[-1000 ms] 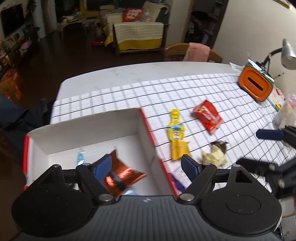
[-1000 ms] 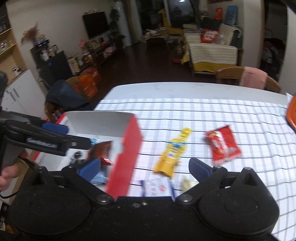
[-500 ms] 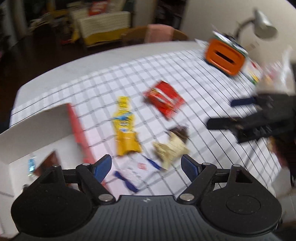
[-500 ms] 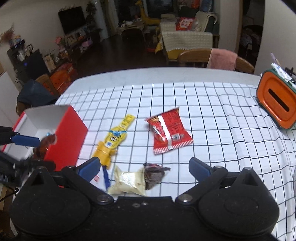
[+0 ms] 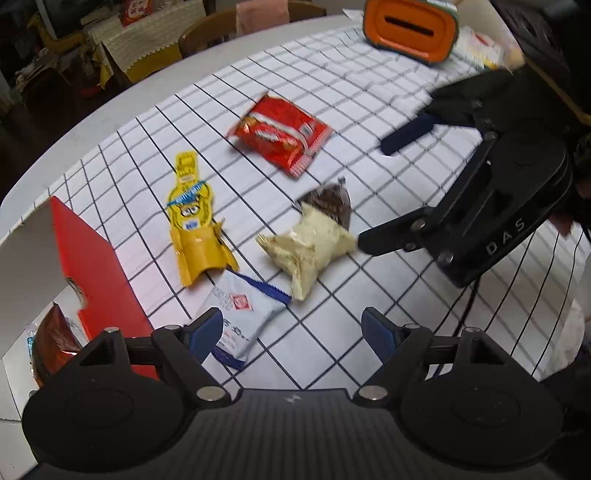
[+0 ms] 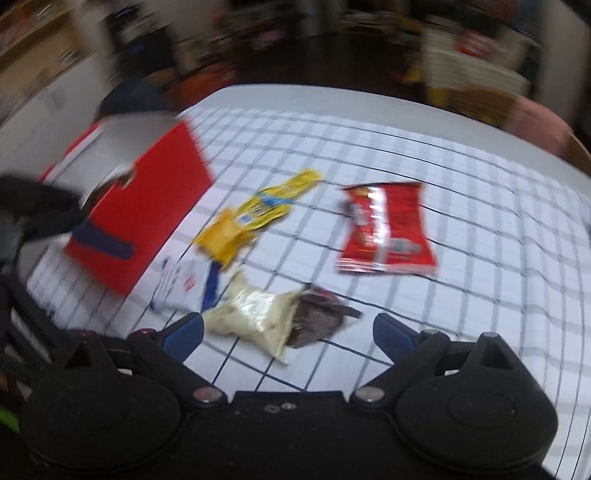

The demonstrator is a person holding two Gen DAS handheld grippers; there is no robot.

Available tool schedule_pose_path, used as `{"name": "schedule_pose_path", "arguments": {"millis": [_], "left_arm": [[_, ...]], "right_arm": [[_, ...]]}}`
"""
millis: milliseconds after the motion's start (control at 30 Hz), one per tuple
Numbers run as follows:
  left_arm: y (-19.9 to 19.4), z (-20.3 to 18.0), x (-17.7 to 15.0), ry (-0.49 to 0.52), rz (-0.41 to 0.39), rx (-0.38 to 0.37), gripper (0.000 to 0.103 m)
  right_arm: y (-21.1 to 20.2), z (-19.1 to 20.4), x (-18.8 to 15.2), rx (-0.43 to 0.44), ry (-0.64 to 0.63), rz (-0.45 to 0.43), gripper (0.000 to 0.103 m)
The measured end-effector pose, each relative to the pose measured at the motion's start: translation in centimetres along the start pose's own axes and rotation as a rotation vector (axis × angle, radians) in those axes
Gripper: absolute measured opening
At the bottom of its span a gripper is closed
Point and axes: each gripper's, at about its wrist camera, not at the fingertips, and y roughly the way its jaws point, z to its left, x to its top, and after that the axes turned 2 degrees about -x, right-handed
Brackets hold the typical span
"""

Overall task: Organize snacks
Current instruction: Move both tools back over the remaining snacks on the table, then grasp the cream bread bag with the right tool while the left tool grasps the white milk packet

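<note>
Four snack packets lie on the checked tablecloth: a yellow one (image 5: 194,229) (image 6: 255,214), a red one (image 5: 282,133) (image 6: 386,229), a cream and brown one (image 5: 314,240) (image 6: 266,317), and a white and blue one (image 5: 240,317) (image 6: 181,288). The red box (image 5: 99,280) (image 6: 140,210) stands at the left with an orange packet (image 5: 53,339) inside. My left gripper (image 5: 291,338) is open and empty, just above the white packet. My right gripper (image 6: 288,332) is open and empty, low over the cream packet; it also shows in the left wrist view (image 5: 402,181).
An orange holder (image 5: 410,26) stands at the far right of the table, with white packets beside it. Chairs stand behind the far table edge (image 5: 110,107). The right wrist view is blurred by motion.
My left gripper has swung right, from over the box to over the loose snacks. My right gripper has moved in and down towards the cream packet. Both stay open.
</note>
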Motion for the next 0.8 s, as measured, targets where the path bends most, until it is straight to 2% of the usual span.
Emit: {"name": "schedule_pose_path", "arguments": {"millis": [167,300,433,600,733,800], "left_arm": [[0.0,-0.5,-0.6,-0.015,0.004,-0.004,0.082],[0.3,-0.3,-0.9,-0.033,0.015,0.021,0.082],[0.6,-0.6,-1.0,0.013,0.023,0.058,0.082],[1.3,-0.5,-0.3,0.059,0.036,0.076,0.082],[2.0,-0.2,0.6,0.084,0.053,0.094,0.082],[2.5,0.2,1.2,0.091,0.070,0.077,0.082]], "right_arm": [[1.6,2.5,0.7,0.074,-0.284,0.004,0.091],[3.8,4.6,1.2,0.134,-0.498,0.036,0.084],[6.3,5.6,1.3,0.121,-0.659,0.072,0.078],[7.7,4.7,1.9,0.191,-0.679,0.139,0.062],[7.8,4.4,1.6,0.215,-0.662,0.154,0.050],[7.5,4.1,1.3,0.227,-0.628,0.152,0.044]]}}
